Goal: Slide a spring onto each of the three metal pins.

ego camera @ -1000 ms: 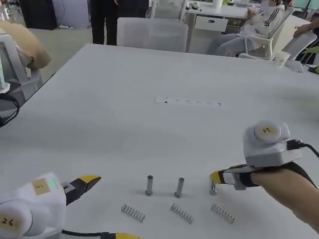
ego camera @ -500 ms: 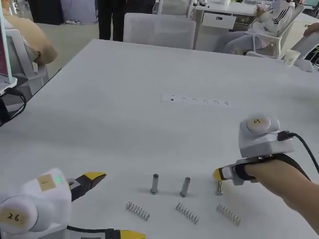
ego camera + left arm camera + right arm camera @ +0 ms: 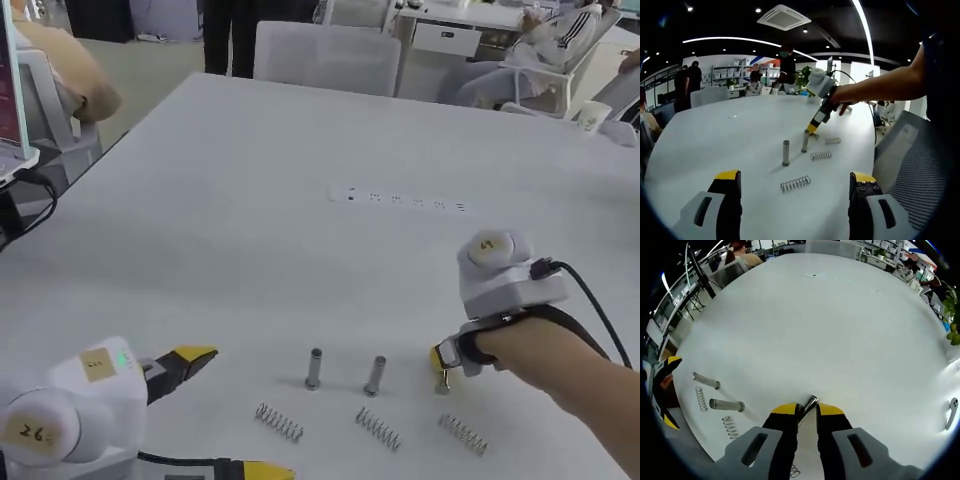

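White workbench point(image 3: 250, 170), with a socket strip point(image 3: 400, 200) set flat in its far half. Three metal pins stand in a row near the front edge. Three springs lie flat in a second row just in front of them, one ahead of each pin and none touching a pin. The left pin point(image 3: 315, 368) and middle pin point(image 3: 375, 376) are upright and bare. The right pin point(image 3: 441, 384) is mostly hidden behind the yellow tips of the right gripper point(image 3: 440, 358). In the right gripper view the jaws are drawn close and pinch this pin between their tips (its foot is hidden, so I cannot tell whether it touches the table). The left spring point(image 3: 279, 422), middle spring point(image 3: 379, 428) and right spring point(image 3: 463, 434) all lie loose on the surface, and the right spring sits just beside the gripped pin. The left gripper point(image 3: 795, 175) is at the front left, off to the side of the row, with its jaws spread wide and holding nothing. In its own view the left spring lies on the table ahead of the gap between the tips. An empty chair point(image 3: 325, 58) stands at the far edge.
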The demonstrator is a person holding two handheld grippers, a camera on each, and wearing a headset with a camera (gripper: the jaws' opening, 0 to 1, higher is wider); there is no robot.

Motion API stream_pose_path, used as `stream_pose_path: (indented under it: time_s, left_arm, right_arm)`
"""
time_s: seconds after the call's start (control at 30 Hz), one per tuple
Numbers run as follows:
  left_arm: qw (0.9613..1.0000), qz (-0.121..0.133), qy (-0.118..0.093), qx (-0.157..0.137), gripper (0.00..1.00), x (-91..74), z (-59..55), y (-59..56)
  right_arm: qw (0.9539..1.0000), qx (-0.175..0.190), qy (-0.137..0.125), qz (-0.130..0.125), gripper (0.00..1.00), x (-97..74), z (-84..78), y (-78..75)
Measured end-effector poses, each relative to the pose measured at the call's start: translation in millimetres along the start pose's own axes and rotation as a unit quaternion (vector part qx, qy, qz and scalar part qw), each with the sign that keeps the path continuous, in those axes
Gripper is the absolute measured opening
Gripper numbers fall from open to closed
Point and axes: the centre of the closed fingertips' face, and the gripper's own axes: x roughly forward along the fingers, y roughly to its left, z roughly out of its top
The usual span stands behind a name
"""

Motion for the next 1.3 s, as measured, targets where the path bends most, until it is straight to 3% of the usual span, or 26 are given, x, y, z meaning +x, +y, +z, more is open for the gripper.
stream_pose_path:
  time_s: [0.47,0.87,1.3]
  left_arm:
    - [1.0000,0.004,-0.003,-0.002,0.86,-1.9,1.3,1.7]
    - [1.0000,0.002,-0.001,-0.001,0.85,-1.7,0.6,0.7]
    - [1.0000,-0.005,0.000,0.003,0.85,-0.7,0.9,-5.1]
  right_arm:
    - [0.9975,-0.070,0.012,-0.002,0.06,0.6,4.2,3.7]
    - [0.9964,-0.083,0.019,0.001,0.05,1.2,2.9,5.9]
    - [0.9965,-0.068,-0.047,0.011,0.05,-32.8,0.9,6.8]
